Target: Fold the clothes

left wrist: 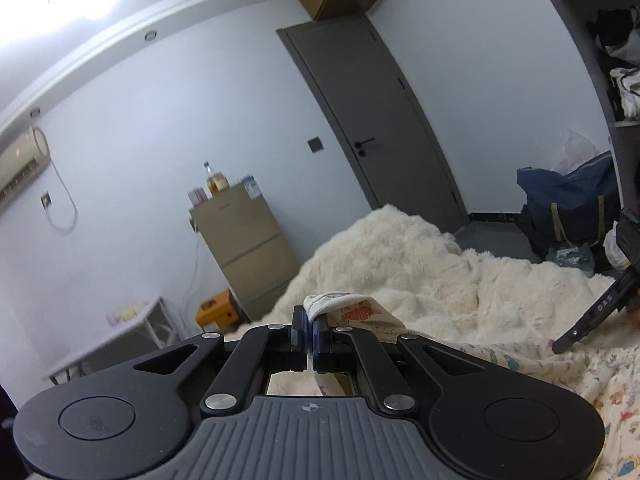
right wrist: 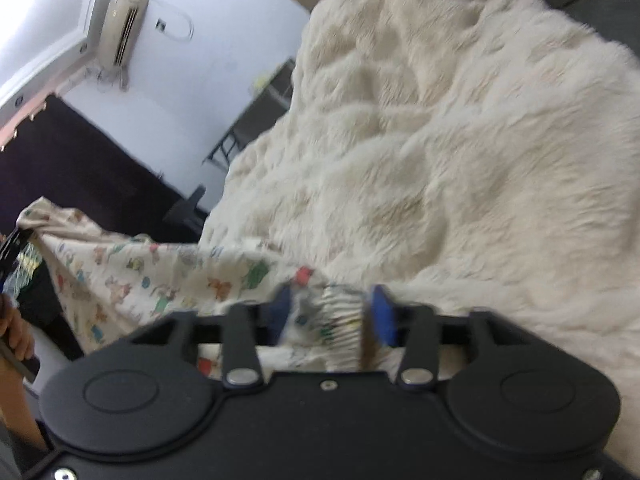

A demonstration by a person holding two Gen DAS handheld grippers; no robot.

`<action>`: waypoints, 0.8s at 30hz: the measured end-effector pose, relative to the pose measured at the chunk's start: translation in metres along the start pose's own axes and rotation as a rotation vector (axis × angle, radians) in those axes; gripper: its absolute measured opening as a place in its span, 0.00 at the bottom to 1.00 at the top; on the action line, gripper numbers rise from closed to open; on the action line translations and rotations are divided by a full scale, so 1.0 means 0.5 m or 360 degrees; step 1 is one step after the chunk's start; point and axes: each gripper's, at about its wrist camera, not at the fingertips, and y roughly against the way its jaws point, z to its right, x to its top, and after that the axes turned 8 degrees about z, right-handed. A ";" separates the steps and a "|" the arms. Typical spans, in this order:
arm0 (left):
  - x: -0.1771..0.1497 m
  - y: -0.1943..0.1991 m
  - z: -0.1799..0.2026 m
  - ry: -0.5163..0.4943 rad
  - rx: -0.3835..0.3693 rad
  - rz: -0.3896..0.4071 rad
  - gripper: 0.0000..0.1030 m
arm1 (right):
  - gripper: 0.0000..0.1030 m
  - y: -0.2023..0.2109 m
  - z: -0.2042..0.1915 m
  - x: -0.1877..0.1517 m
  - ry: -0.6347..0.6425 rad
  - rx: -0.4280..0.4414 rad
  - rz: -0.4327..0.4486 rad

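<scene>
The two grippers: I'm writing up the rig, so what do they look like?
Left gripper: matte black linkage arms with silver pivot pins, round black discs at each side, a ribbed grey panel bearing a small compass-like mark, and dark blue pads on black fingers. Right gripper, blurred: the same black frame, silver pins, brighter blue pads.

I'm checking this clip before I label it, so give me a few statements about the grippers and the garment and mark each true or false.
1. The left gripper is shut on an edge of the printed garment. True.
2. The garment is plain black. False: it is cream with small colourful cartoon prints.
3. The right gripper is open, with ribbed fabric between its fingers. True.
4. The garment lies on a bare wooden table. False: it rests on a fluffy cream blanket.
5. The grey door stands wide open. False: it is closed.
</scene>
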 end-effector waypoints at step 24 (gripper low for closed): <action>-0.448 -0.163 -0.086 0.1519 -0.0699 -0.0912 0.23 | 0.34 0.193 -0.095 -0.035 0.0345 -0.0337 0.0314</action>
